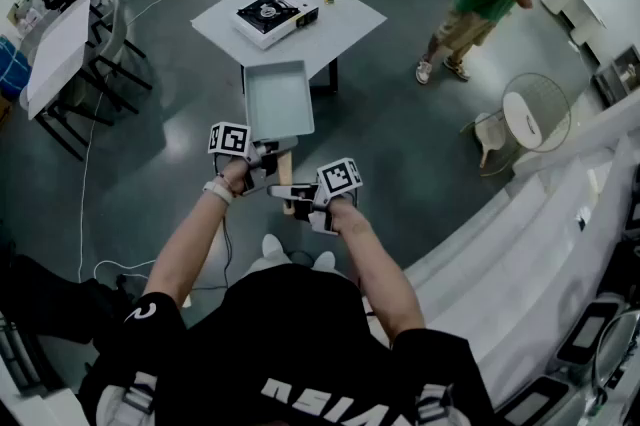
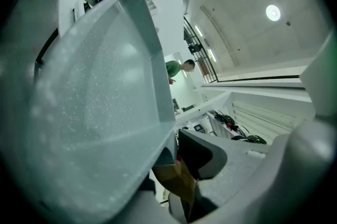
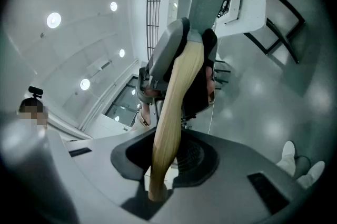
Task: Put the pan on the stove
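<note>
Handle [image 3: 181, 86] is clamped in right gripper [image 3: 167, 165] and, by pan [image 2: 95, 112], in left gripper [image 2: 176, 178]; only head view shows stove [image 1: 272, 14] on table [image 1: 340, 22].

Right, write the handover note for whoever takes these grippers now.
Left gripper: shut on the pan by its wooden handle, near the pan body.
Right gripper: shut on the handle's free end.
Pan is in the air over the floor, short of the table; the stove sits on that table.
Done: pan lifted. Left: carry it over, set it on the stove, release.
</note>
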A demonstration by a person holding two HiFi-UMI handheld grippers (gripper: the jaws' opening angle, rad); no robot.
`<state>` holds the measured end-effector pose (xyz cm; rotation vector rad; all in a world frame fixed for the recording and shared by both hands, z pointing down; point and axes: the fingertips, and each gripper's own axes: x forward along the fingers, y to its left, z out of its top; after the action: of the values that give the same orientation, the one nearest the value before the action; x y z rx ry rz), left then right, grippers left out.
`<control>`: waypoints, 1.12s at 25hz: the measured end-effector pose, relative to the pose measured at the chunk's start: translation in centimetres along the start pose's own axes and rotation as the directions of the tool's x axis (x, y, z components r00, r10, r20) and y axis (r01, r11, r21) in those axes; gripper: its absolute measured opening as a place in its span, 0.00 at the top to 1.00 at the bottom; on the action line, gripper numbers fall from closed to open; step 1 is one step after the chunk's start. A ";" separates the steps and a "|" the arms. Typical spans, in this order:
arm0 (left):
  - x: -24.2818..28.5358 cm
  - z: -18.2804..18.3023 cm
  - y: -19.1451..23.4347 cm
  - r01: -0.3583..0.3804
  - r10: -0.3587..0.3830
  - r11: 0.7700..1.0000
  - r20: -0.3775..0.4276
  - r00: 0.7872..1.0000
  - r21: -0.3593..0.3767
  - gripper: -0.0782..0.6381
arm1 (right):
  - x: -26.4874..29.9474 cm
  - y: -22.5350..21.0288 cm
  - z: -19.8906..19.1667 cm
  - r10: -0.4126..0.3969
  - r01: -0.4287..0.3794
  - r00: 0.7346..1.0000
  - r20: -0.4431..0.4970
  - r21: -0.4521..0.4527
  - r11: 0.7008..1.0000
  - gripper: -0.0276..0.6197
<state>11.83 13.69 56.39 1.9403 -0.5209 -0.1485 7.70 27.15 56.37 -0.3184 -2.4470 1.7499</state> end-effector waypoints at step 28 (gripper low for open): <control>-3.9 4.2 4.4 0.038 -0.038 0.999 -0.067 0.997 -0.011 0.71 | 5.9 -4.0 4.5 -0.086 0.086 0.995 0.042 0.008 0.996 0.85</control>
<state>5.62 10.33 58.00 1.9392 -0.4386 -0.1099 0.57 23.21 58.54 -0.1742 -2.4440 1.7467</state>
